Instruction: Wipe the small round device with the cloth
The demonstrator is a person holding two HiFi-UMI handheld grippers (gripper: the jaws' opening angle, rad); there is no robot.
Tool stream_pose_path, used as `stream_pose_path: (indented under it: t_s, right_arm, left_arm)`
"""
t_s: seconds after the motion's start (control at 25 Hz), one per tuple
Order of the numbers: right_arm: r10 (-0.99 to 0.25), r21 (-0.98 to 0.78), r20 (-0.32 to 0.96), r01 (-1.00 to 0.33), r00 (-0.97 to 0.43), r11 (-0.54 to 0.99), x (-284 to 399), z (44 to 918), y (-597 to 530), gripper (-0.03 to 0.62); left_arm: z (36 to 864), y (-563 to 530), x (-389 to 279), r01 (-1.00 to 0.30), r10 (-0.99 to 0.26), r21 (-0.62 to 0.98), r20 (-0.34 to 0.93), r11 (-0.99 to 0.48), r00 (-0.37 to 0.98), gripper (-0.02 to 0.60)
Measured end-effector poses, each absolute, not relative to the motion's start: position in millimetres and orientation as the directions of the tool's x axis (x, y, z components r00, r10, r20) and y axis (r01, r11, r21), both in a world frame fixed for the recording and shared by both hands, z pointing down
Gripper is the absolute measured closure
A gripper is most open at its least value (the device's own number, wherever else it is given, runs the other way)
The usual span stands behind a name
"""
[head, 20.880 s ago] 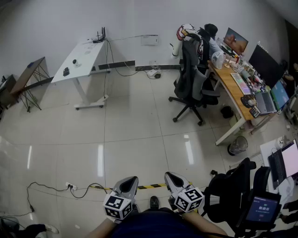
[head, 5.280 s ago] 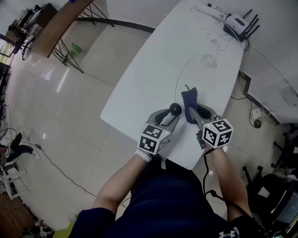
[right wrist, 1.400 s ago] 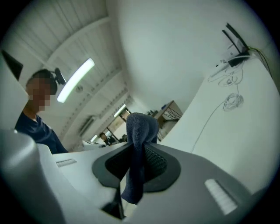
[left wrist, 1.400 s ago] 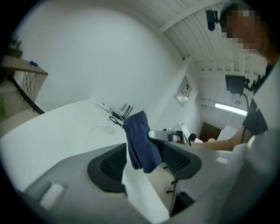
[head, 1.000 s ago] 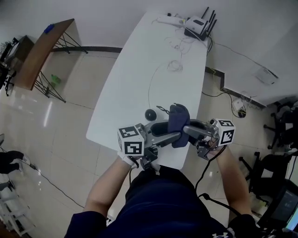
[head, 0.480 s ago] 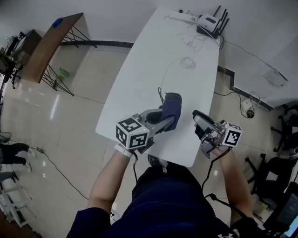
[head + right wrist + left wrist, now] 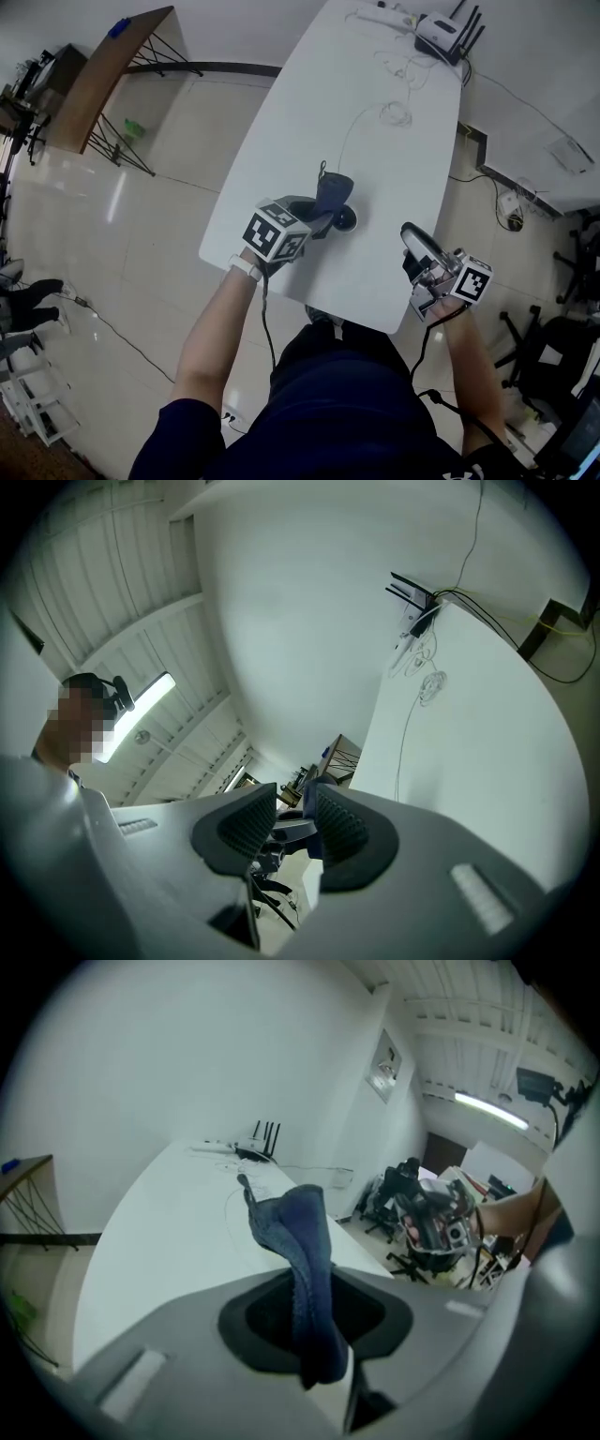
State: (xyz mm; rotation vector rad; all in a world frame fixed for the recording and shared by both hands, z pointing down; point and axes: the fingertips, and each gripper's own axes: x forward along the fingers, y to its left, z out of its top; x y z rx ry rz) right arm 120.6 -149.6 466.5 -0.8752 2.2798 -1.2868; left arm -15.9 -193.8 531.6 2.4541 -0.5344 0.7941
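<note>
1. The left gripper (image 7: 319,220) is clenched on the dark blue cloth (image 7: 334,190). Its jaws have just been closing. In the left gripper view the cloth is pinched between the two pads and rises from them as a folded, nearly upright strip.
2. The small round device (image 7: 345,222) is black and lies on the white tabletop (image 7: 309,112), in the part nearest to the person. The tips of the left gripper are just at its 9 o'clock side.
3. In the head view the cloth stands at about 11 o'clock from the device, and its lower part overlaps the edge of the device. I cannot tell whether the cloth really touches it.
4. The right gripper (image 7: 412,234) is at about 4 o'clock from the device, well apart from it, near the right edge of the tabletop. It is released: the jaws stand apart with nothing between them, though they have just been closing a little.
5. At the far end of the tabletop, toward 1 o'clock, stands a router (image 7: 442,31) with black antennas. A thin white cable (image 7: 398,114) makes a few loops there and runs down toward the device.
6. Toward 10 o'clock, a wooden side table (image 7: 112,66) on black legs stands on the tiled floor (image 7: 141,234).
</note>
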Motion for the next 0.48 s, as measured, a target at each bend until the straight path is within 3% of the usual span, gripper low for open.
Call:
stream_pose_path:
  t_s: [0.28,0.48]
  right_arm:
    - [-0.677,-0.872,-0.011,-0.324,-0.736,0.367,120.0,480.2,-160.5,0.462]
    - [-0.658,-0.891,-0.008,-0.294,-0.753,0.347,109.6,485.2,-165.8,0.464]
  left_arm:
    - [568.7,-203.7,-30.6,-0.539,-0.174,0.410,0.654,-0.736,0.736,0.497]
    - [603.2,-197.3,-28.7,-0.499,-0.067,0.404,0.723,-0.767,0.688,0.497]
